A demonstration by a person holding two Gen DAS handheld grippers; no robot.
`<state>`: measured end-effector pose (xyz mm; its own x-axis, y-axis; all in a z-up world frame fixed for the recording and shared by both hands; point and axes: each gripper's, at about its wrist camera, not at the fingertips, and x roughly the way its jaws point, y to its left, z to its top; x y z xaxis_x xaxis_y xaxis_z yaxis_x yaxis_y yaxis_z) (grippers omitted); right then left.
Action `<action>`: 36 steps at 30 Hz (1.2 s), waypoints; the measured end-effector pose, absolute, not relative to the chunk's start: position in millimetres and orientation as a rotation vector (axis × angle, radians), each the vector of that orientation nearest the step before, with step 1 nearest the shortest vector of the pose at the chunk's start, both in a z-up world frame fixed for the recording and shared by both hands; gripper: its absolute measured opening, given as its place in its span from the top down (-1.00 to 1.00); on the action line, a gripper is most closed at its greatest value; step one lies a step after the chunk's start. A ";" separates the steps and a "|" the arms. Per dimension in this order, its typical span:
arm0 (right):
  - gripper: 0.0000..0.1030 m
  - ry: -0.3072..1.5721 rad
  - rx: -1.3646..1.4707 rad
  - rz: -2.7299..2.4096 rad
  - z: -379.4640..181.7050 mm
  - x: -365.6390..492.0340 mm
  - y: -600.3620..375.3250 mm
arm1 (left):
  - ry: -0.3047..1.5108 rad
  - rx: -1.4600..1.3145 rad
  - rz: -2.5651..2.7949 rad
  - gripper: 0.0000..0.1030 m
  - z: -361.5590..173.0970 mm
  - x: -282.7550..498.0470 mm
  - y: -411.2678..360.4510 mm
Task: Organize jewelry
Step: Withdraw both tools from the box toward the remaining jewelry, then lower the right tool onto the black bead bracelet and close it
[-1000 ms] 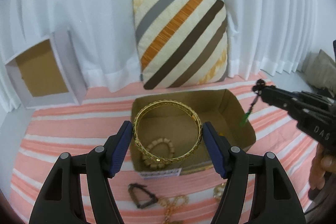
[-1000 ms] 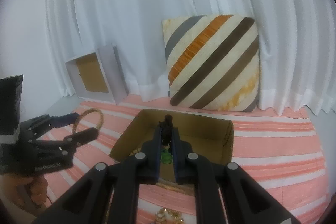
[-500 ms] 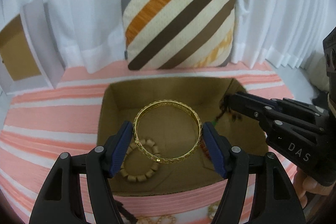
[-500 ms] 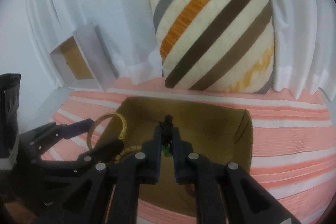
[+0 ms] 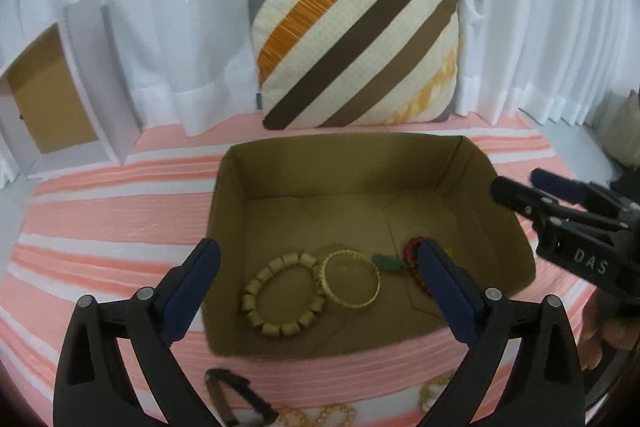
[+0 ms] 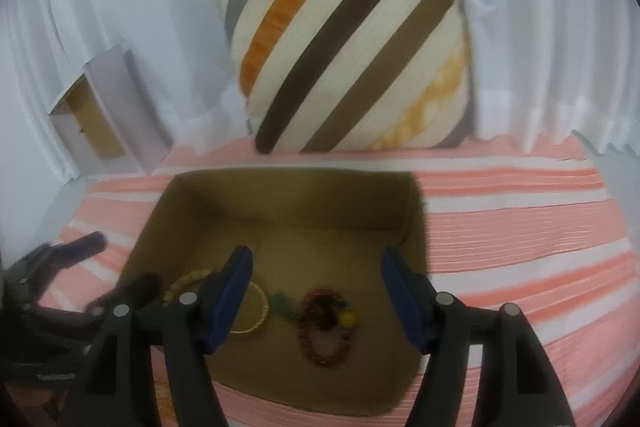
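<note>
Both jaws opening, nothing between: left hand-held gripper (image 5: pixel 316 287), right hand-held gripper (image 6: pixel 316 301). My worry: snagging the gold bangle (image 5: pixel 351 283) at 12 o'clock, dragging the brown cardboard box (image 5: pixel 504 223).

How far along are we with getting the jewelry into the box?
Done: gold bangle, wooden bracelet and red beads lie in the box. In hand: nothing; left gripper and right gripper are opening, empty. Left: chains and a dark piece on the cloth in front.
</note>
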<state>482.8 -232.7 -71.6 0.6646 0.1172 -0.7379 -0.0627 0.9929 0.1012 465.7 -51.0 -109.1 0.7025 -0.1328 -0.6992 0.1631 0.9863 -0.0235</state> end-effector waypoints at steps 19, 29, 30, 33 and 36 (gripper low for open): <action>-0.75 0.642 -0.029 0.143 -63.0 289.3 -218.3 | 0.805 -0.065 -0.087 -0.97 -147.2 296.1 26.5; -0.75 0.773 -0.080 0.096 -114.9 224.6 -206.7 | 0.874 -0.057 -0.079 -0.97 -196.6 242.9 46.1; -0.75 0.773 -0.093 0.083 -119.0 219.4 -206.2 | 0.875 -0.050 -0.085 -0.97 -201.6 240.3 45.2; -0.75 0.775 -0.111 0.067 -131.6 204.1 -204.0 | 0.906 0.022 -0.063 -0.97 -214.8 239.6 37.0; -0.75 0.810 -0.088 0.065 -143.0 199.2 -203.6 | 0.911 0.049 -0.079 -0.97 -221.3 238.7 30.6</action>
